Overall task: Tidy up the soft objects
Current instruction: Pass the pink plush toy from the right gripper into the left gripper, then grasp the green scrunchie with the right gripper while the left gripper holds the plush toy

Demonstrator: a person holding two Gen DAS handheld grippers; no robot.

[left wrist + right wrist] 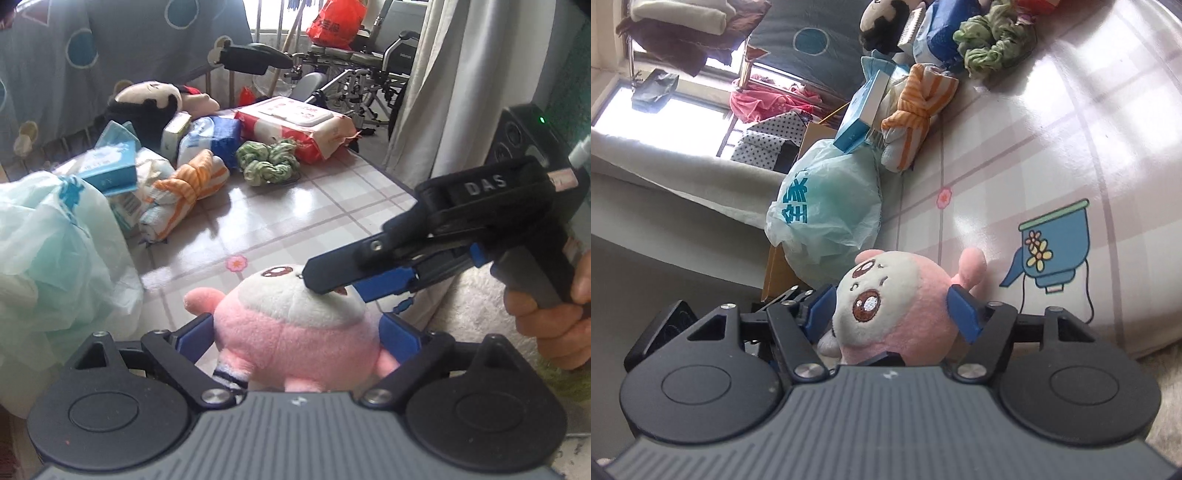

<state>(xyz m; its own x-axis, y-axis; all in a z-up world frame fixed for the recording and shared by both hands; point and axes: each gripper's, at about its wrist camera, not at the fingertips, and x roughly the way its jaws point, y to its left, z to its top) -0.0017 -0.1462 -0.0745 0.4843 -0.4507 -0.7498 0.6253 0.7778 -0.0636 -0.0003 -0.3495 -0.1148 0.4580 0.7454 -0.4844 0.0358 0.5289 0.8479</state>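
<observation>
A red bag [334, 20] was seen hung by the window, above a folded wheelchair [354, 70]. A white curtain [439, 85] was draped at the right. A teapot print [1054, 245] and a small pink flower print [944, 196] were shown on the checked worktop [1015, 155]. A polka-dot cloth [772, 138] was laid near a cardboard box [812, 138].

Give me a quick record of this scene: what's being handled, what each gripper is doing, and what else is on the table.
Handled item: pink plush toy
Left gripper: jaws wide, one on each side of the toy's body, pads apparently touching it
Right gripper: jaws closed on the toy's face end
Nearby: orange striped towel, green cloth, wipes pack, pale plastic bag
Surface: checked tablecloth
</observation>
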